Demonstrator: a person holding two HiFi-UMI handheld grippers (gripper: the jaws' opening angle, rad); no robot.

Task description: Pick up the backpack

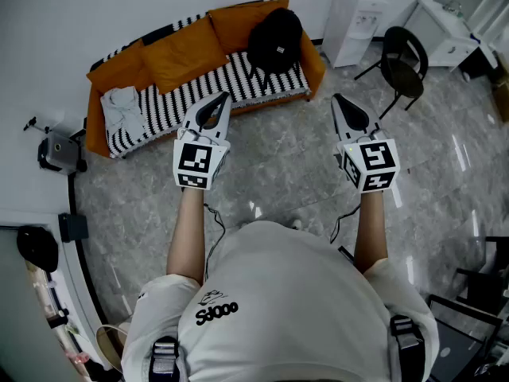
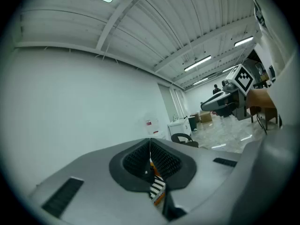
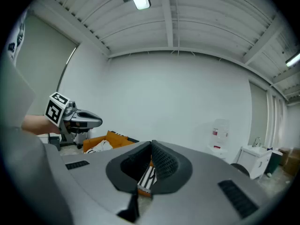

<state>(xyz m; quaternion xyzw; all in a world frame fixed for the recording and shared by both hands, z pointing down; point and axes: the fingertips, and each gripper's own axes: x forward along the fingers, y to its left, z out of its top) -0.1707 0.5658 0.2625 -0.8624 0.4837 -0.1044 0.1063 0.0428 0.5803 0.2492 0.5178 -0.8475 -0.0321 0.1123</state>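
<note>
The black backpack (image 1: 274, 40) sits upright on the right part of an orange sofa (image 1: 183, 54) with a black-and-white striped cover, against the far wall. Both grippers are held out in front of the person, well short of the sofa. My left gripper (image 1: 215, 103) points toward the sofa's middle with its jaws together and nothing between them. My right gripper (image 1: 343, 104) hangs over the grey floor to the right of the sofa, jaws also closed and empty. In the left gripper view the closed pads (image 2: 161, 161) show only a sliver of striped cover between them.
A grey cloth (image 1: 123, 106) lies on the sofa's left seat. A black chair (image 1: 402, 62) stands right of the sofa, with a white water dispenser (image 1: 354, 13) and a white counter (image 1: 441, 26) behind it. A small device (image 1: 56, 151) stands on the floor at left.
</note>
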